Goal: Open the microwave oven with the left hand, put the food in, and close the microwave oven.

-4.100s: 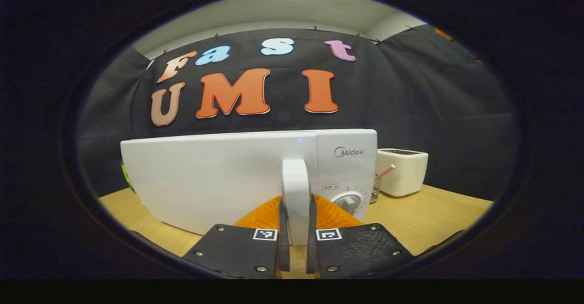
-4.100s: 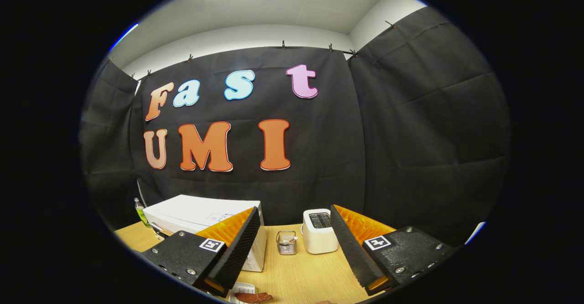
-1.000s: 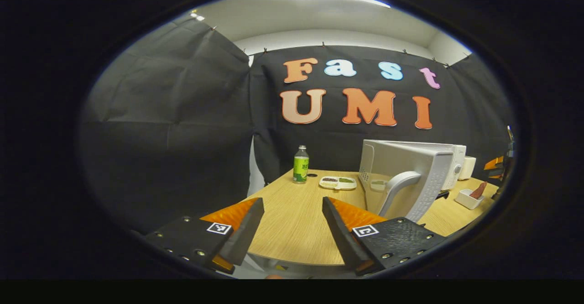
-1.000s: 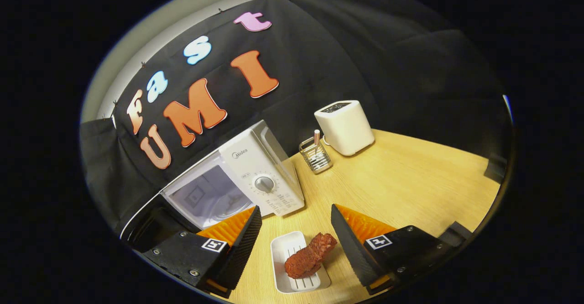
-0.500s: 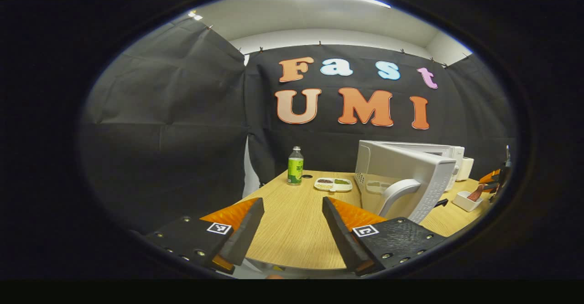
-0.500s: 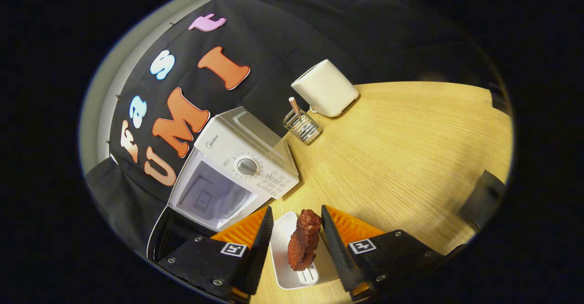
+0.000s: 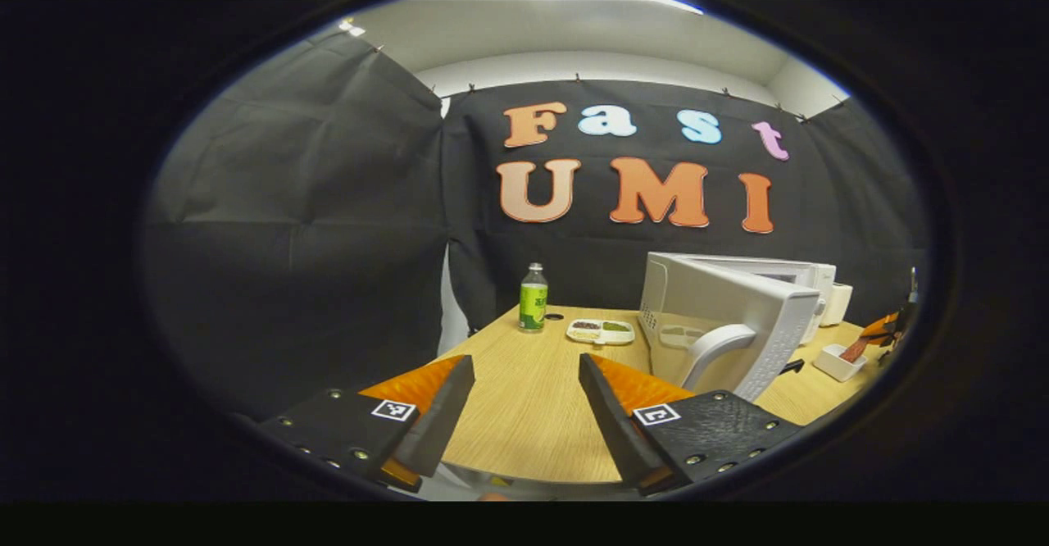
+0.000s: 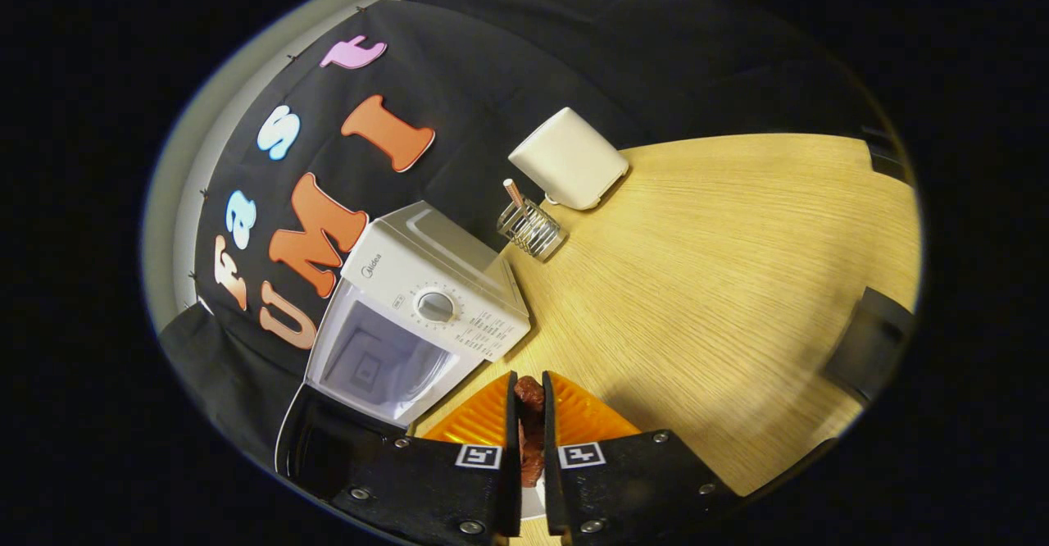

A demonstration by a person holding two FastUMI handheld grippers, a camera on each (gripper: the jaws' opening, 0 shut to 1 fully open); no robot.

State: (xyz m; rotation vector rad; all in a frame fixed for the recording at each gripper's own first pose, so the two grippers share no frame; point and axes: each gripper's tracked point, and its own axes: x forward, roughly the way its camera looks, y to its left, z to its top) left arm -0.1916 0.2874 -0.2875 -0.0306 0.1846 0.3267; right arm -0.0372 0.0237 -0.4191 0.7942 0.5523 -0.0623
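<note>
Piece of red-brown food [image 8: 530, 427], clamped between both fingers of the right gripper [image 8: 529, 448], directly above a small white dish [image 8: 533, 500] of which a sliver shows between the finger bases. In the left gripper view the same dish [image 7: 836, 361] stands on the table [image 7: 533, 398] near its right edge, in front of the microwave oven, with the food [image 7: 855, 350] rising from it and the right gripper [image 7: 889, 331] closed around the food.

Microwave oven [image 8: 434, 284]: door [image 7: 721, 316] swung fully open, curved handle [image 7: 711, 349] facing the left gripper view, white cavity [image 8: 381, 361] exposed and apparently empty.

Left gripper [image 7: 524, 402]: fingers spread apart, grasping nothing, held over the table's near edge, well apart from the door.

Task progress, judged from this arrangement: opening is complete and the food is grasped. Lifting it from the dish, carrying it into the cavity, releasing it and closing the door remain.

Other containers. A divided white tray [image 7: 601, 330] toward the table's far edge, left of the door, holds dark and green contents. A green-labelled bottle [image 7: 533, 298] stands just beside it, nearer the far left corner. A wire holder [image 8: 531, 230] carrying a striped straw stands between the microwave oven and a cream toaster [image 8: 568, 158] at the far edge.
</note>
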